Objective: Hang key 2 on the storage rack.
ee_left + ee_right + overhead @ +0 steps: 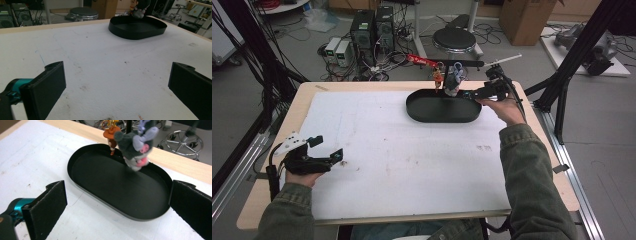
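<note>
A black oval tray (432,116) lies on the far right part of the white mat. Above its far rim hang a grey plush toy (453,80) with a purple and pink face and a small figure with an orange hat (438,76). My right gripper (477,89) hovers at the tray's right end, open, nothing between its jaws. In the right gripper view its jaws (117,202) frame the tray (82,181), the plush toy (136,145) and the figure (111,137). My left gripper (328,148) rests open at the mat's near left; in the left gripper view (117,85) the tray (137,32) lies far ahead.
The white mat (402,160) covers most of the wooden table (307,92). A red tool (424,61) and a black bar (469,63) stand behind the tray. Beyond the table are computer cases (372,30), a round stool (454,39) and black frame posts (582,50).
</note>
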The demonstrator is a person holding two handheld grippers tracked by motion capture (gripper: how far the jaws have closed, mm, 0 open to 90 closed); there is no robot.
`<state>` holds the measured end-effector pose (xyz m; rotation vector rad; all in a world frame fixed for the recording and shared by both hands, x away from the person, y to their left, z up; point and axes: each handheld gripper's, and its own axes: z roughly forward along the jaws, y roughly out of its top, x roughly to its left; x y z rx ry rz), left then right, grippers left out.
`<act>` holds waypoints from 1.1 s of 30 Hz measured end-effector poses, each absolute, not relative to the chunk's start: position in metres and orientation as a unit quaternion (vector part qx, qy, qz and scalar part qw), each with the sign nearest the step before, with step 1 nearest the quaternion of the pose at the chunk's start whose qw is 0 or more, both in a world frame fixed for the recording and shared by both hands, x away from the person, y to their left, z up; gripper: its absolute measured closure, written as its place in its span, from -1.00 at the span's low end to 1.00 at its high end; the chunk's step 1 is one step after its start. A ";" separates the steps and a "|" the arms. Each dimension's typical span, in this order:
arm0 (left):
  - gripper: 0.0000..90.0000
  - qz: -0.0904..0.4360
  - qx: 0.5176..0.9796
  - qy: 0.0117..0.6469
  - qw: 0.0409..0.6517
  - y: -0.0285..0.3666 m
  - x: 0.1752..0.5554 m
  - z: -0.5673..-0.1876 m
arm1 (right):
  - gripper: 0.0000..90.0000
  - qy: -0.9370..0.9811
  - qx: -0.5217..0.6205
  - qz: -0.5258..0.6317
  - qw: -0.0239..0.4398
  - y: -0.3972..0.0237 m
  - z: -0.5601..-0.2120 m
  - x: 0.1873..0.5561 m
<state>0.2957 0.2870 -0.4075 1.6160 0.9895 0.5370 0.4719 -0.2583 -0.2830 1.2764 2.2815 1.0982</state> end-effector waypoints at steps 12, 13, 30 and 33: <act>-0.96 0.228 0.682 0.421 0.553 0.287 0.296 -0.408 | -0.99 0.782 0.431 0.414 0.178 -0.275 -0.284 0.433; -0.96 0.228 0.682 0.421 0.553 0.287 0.296 -0.408 | -0.99 0.780 0.431 0.417 0.179 -0.276 -0.284 0.430; -0.96 0.230 0.685 0.420 0.550 0.286 0.296 -0.407 | -0.99 0.756 0.427 0.454 0.199 -0.296 -0.308 0.387; -0.96 0.230 0.685 0.419 0.550 0.286 0.296 -0.407 | -0.99 0.750 0.427 0.465 0.197 -0.299 -0.315 0.381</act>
